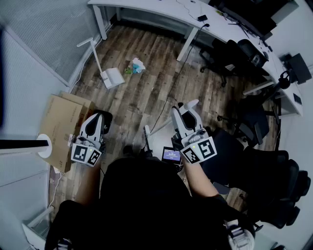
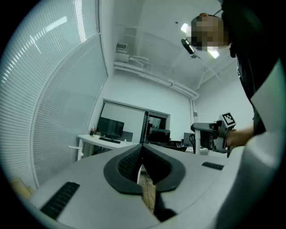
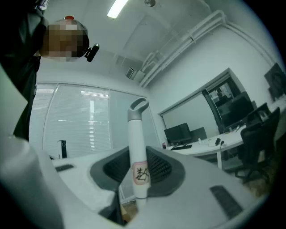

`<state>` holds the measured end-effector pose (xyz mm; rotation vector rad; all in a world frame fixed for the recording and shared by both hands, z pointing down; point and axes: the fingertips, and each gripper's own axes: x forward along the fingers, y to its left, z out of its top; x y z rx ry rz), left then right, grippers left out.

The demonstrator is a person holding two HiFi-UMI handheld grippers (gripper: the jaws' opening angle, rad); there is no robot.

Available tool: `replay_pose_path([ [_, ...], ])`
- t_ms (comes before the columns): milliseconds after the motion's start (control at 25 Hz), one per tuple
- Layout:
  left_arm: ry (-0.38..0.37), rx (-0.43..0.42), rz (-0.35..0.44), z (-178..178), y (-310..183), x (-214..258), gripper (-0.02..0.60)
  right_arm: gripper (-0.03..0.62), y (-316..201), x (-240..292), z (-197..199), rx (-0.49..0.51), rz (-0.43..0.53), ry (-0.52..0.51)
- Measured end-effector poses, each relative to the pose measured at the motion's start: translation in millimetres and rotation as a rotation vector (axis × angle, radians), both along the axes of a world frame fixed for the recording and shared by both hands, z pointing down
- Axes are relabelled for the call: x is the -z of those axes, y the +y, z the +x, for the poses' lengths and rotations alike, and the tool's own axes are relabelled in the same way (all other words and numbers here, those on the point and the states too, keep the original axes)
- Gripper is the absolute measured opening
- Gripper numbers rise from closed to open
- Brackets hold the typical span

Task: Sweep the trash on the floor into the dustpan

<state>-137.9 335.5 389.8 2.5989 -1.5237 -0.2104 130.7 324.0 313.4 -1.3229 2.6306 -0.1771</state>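
The wooden floor [image 1: 146, 97] fills most of the head view, with a long white surface [image 1: 161, 10] along its far edge and a flattened cardboard box [image 1: 58, 127] lying to the person's left. The white dustpan [image 1: 112, 77] stands on the floor well ahead of the person, its long handle leaning away. The trash [image 1: 136, 66], a small crumpled bundle of pale and green scraps, lies just beside it, still on the bare boards. The right gripper [image 3: 138, 165] has its jaws clenched on a white broom handle [image 3: 137, 147] with a grey hanging loop at its top. The left gripper [image 2: 142, 147] has its jaws pressed together on nothing. The sweep has apparently not begun: the broom is in hand, but well short of the trash. The next move probably calls for stepping closer, setting the brush down on the trash's far side and drawing it towards the pan.
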Motion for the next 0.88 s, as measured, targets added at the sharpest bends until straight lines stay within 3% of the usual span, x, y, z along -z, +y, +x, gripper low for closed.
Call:
replay_pose_path([
  [240, -0.035, 0.005, 0.029, -4.3, -0.6, 12.7, -0.006, 0.103, 10.6, -1.3, -1.6, -0.028, 0.008, 0.049],
  [560, -0.059, 0.102, 0.047, -6.7, -1.4, 26.0, -0.006, 0.101, 11.4, -3.8, 20.2, -0.085, 0.035, 0.138],
  [880, -0.060, 0.137, 0.078, 6.6, 4.5, 46.1, -0.006, 0.101, 3.3, 1.4, 39.7, -0.075, 0.072, 0.115],
])
